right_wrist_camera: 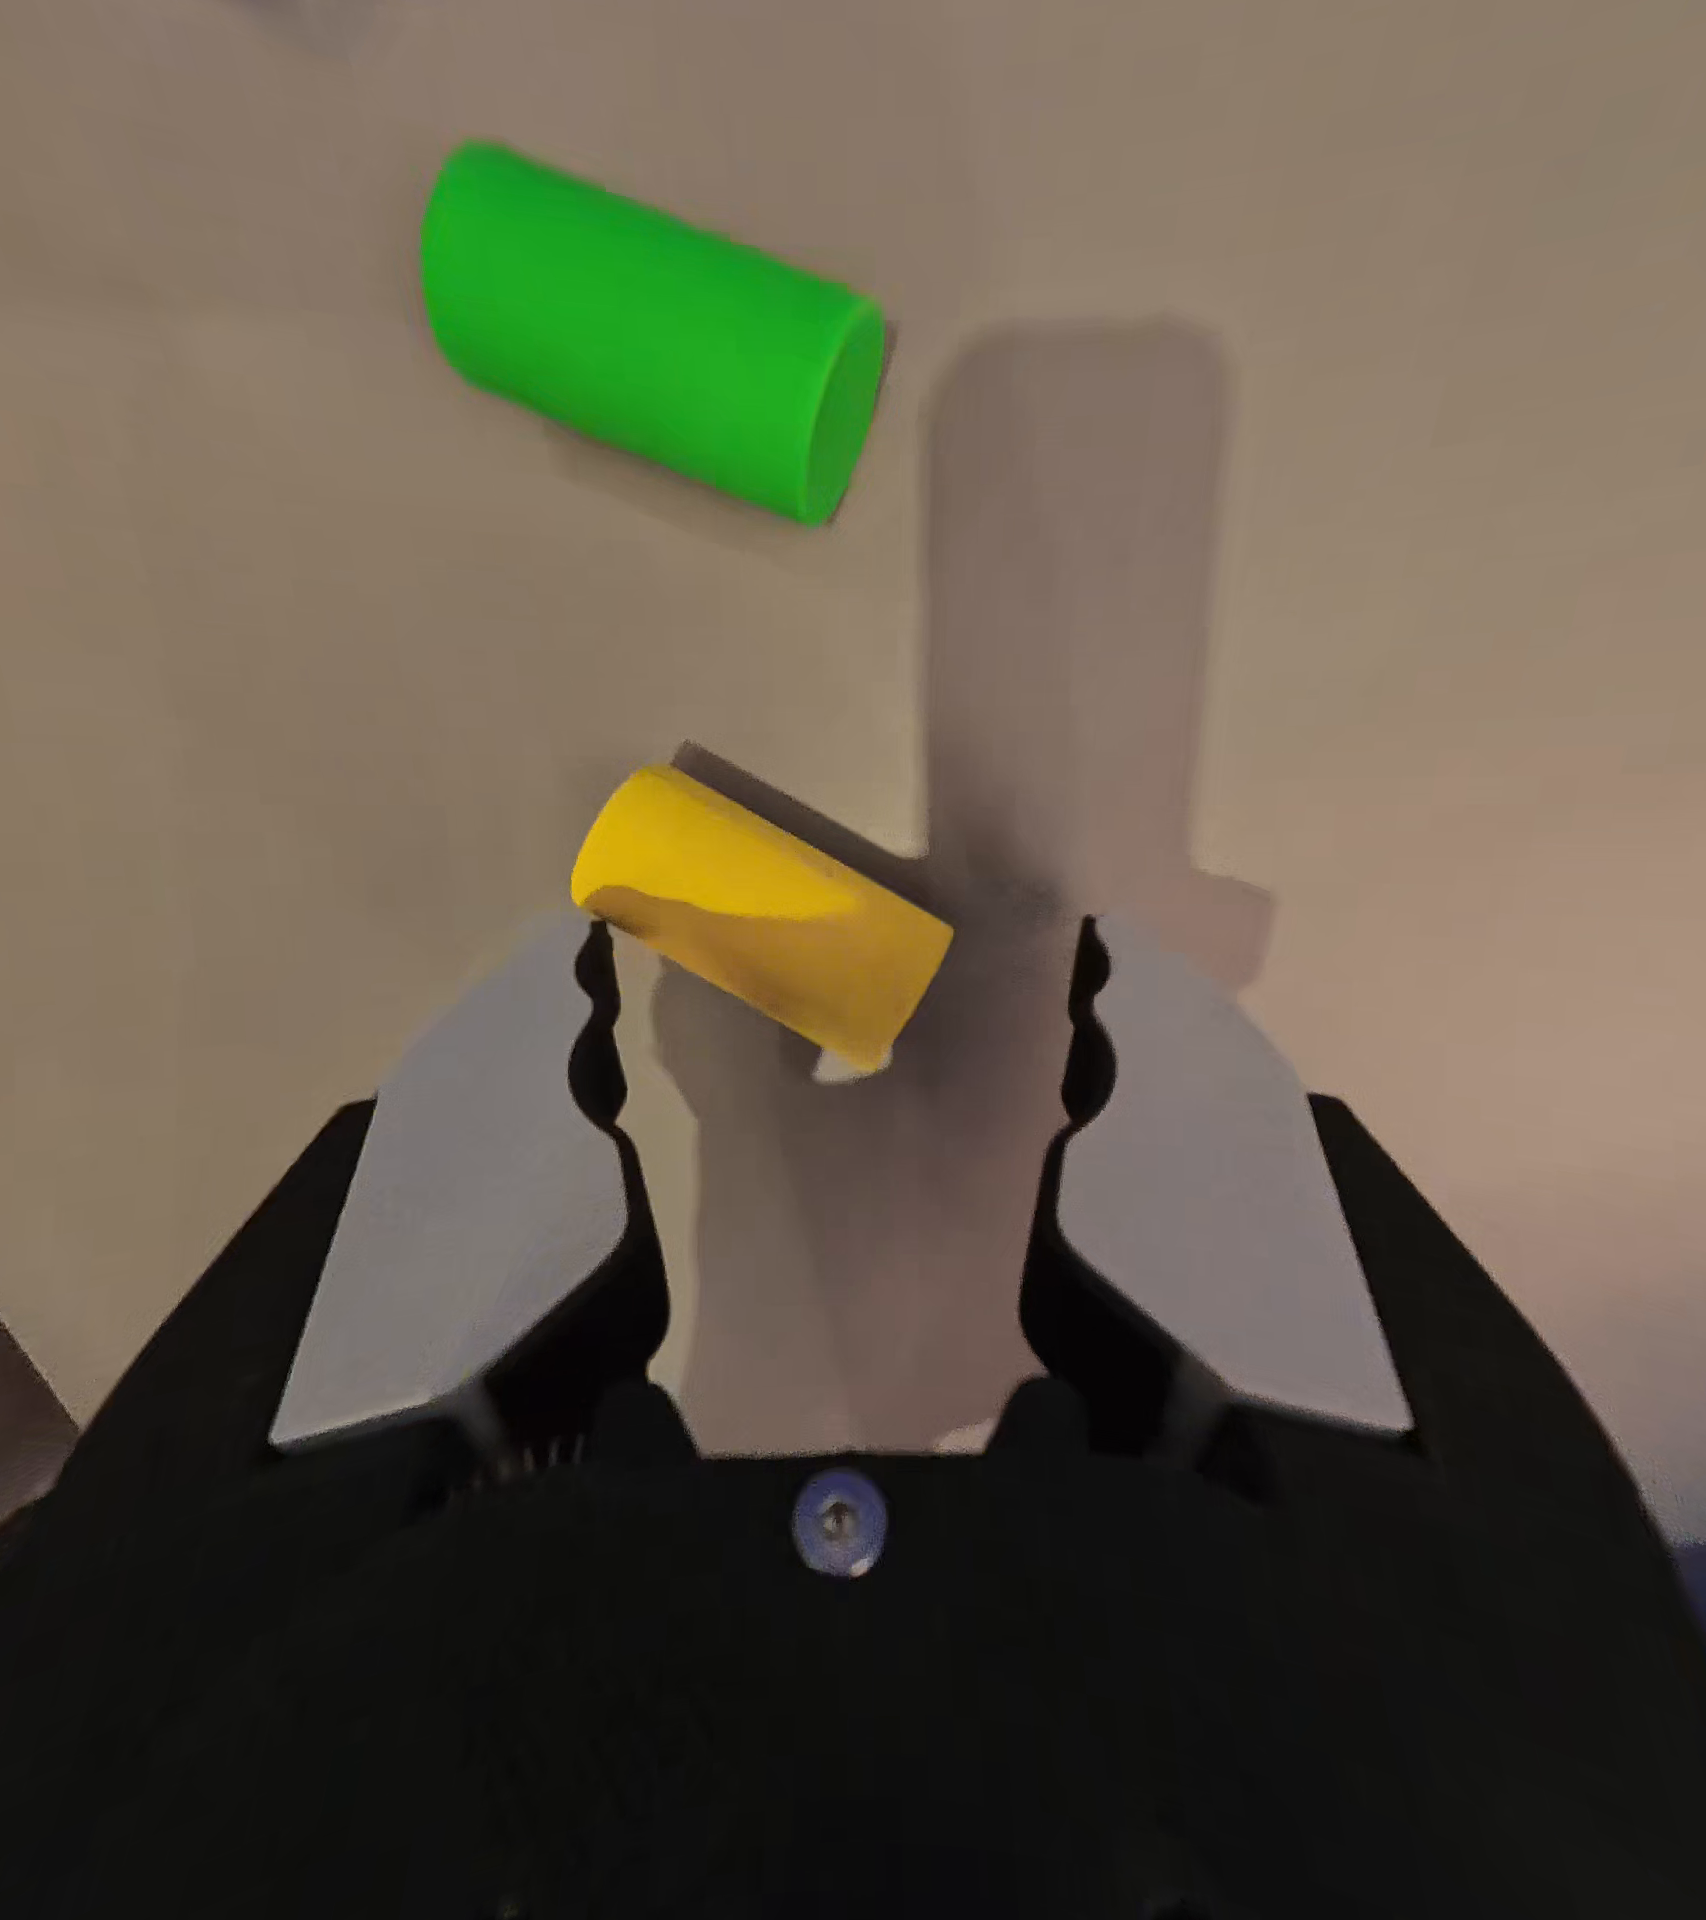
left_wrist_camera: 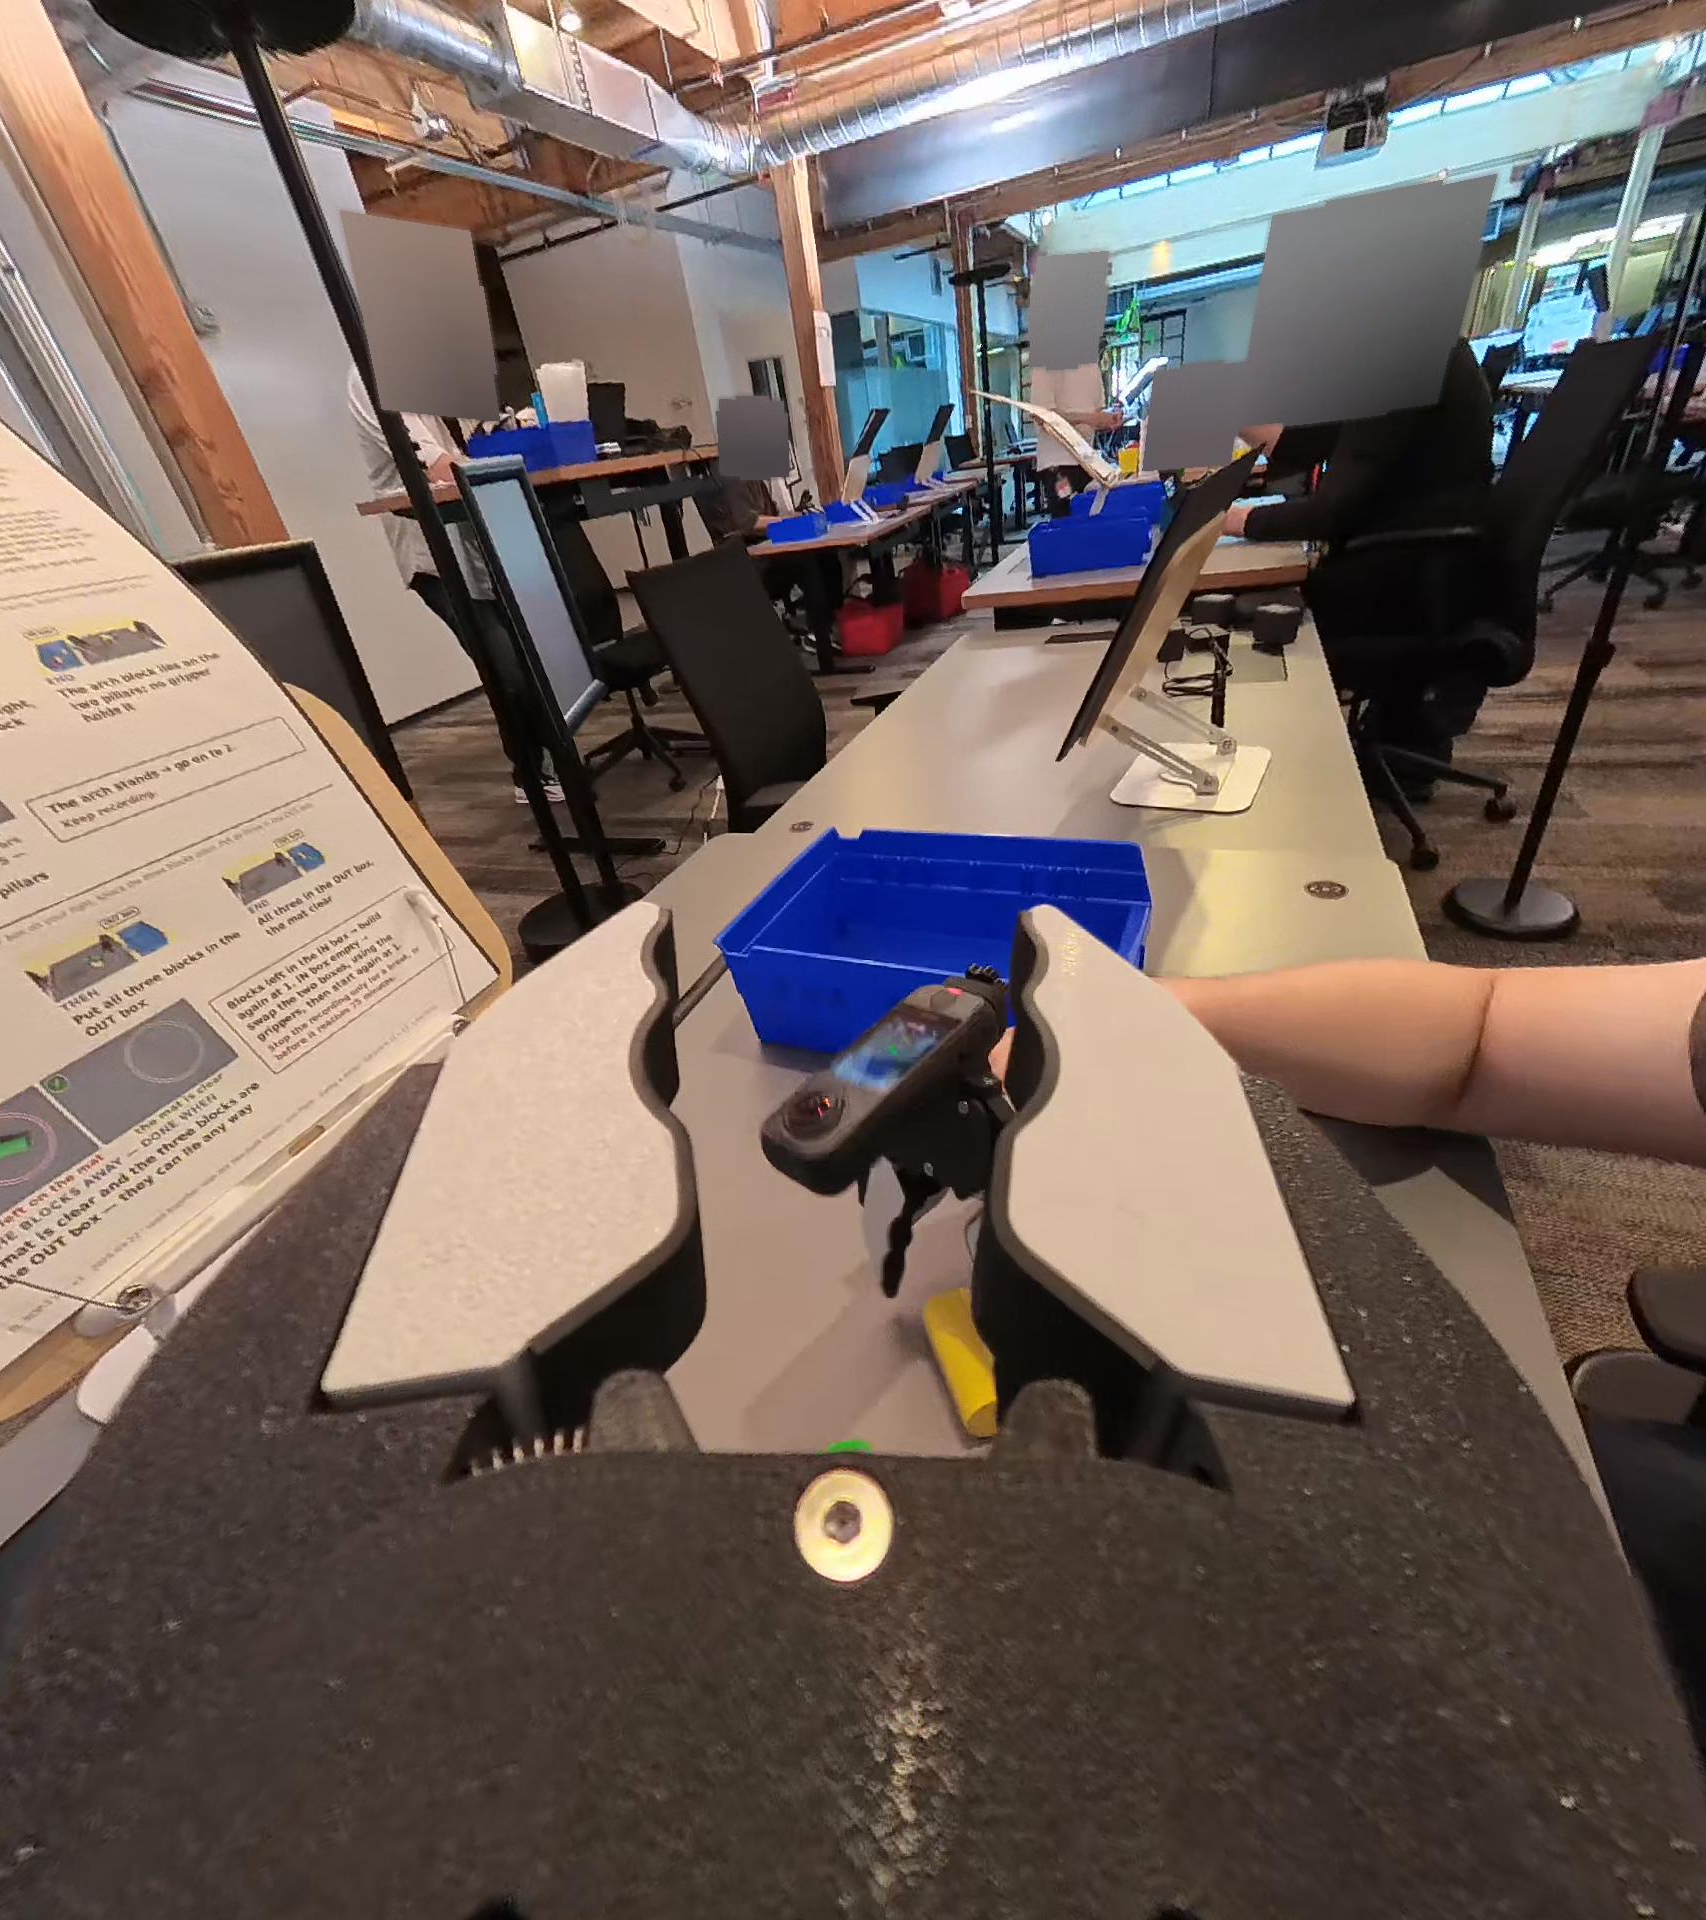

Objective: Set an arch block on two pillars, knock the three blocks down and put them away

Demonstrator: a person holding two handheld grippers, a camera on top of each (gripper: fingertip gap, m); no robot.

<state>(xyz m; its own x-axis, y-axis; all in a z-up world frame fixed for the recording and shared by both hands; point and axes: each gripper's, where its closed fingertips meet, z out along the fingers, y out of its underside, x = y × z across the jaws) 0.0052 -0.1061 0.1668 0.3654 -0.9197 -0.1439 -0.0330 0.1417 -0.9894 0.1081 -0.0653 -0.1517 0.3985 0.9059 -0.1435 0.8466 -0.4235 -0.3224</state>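
Blue bin (left_wrist_camera: 932, 935) at twelve o'clock of the left gripper (left_wrist_camera: 844, 935), and it shows nothing inside! Left gripper spread wide, released, gripping nothing. Right gripper (right_wrist_camera: 838, 925) gapes open too, its left fingertip (right_wrist_camera: 591, 940) right against the yellow cylinder (right_wrist_camera: 761, 920) lying on its side. Green cylinder (right_wrist_camera: 646, 327) lies at eleven o'clock, well apart. Bare tabletop (right_wrist_camera: 1451, 520) spreads out towards three o'clock.
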